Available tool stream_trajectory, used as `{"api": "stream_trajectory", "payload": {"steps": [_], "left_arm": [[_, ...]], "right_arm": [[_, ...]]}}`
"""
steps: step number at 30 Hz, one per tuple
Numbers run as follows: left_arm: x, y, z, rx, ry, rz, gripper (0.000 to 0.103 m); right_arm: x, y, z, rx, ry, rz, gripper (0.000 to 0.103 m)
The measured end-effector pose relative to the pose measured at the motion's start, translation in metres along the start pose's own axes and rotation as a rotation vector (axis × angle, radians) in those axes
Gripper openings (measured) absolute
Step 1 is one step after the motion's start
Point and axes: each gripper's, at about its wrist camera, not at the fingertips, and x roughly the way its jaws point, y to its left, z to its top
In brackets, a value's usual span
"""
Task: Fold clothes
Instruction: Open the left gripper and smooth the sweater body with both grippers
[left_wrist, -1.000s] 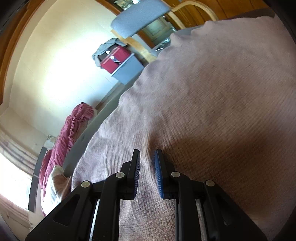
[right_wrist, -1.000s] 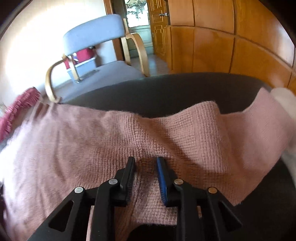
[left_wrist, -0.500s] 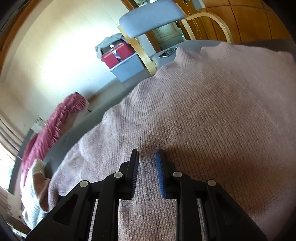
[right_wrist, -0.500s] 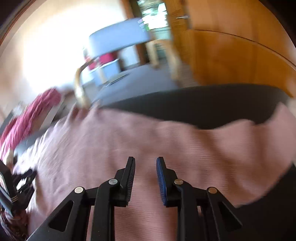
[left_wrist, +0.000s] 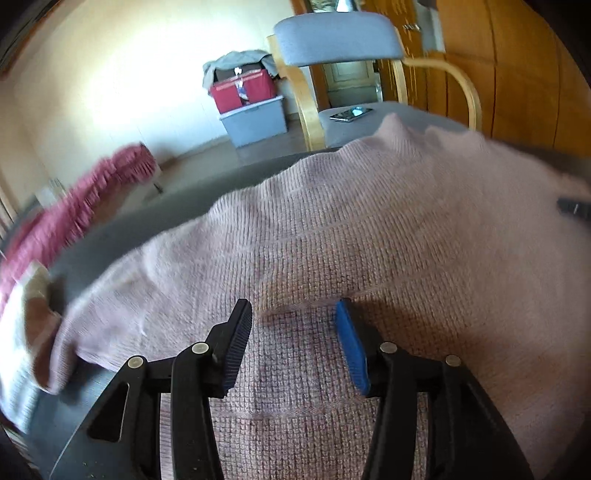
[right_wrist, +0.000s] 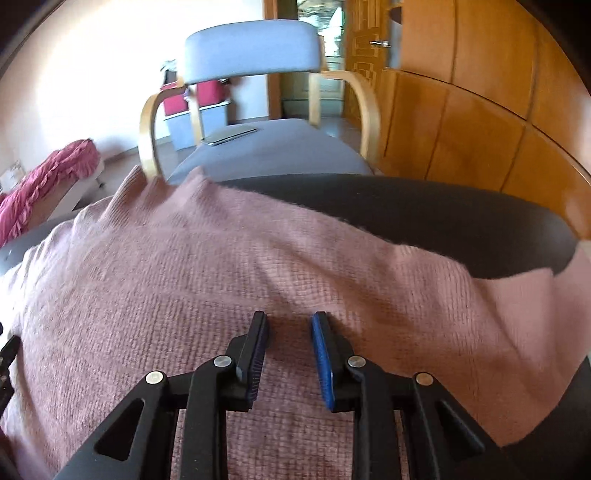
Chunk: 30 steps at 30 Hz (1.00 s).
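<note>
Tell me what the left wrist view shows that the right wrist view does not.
Only the left wrist view shows a phone on the chair seat and the left tool, whose jaws have just been opening over the knit. Only the right wrist view shows a door handle and the right tool. Both show the pink sweater and the grey chair.

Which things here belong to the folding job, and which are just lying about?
Job:
pink knit sweater, spread on the dark table
left gripper, jaws just opened over the knit
right gripper, knit between its pads

Lying about:
grey armchair
phone on its seat
red and grey bins
crimson ruffled cloth
</note>
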Motion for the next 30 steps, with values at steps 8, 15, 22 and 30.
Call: {"api": "stream_trajectory", "payload": {"steps": [8, 15, 22, 30], "left_arm": [[0.002, -0.004, -0.001, -0.009, 0.007, 0.000, 0.052], [0.005, 0.006, -0.001, -0.042, 0.019, -0.008, 0.061], [0.006, 0.008, -0.001, -0.052, 0.023, -0.014, 0.063], [0.006, 0.009, 0.001, -0.059, 0.028, -0.006, 0.065]], "right_arm": [[-0.042, 0.048, 0.001, -0.052, -0.045, 0.165, 0.023], [-0.043, 0.135, -0.036, -0.346, -0.005, 0.218, 0.023], [-0.056, 0.088, -0.046, -0.262, 0.043, 0.130, 0.023], [-0.087, 0.051, -0.074, -0.209, 0.049, 0.150, 0.023]]}}
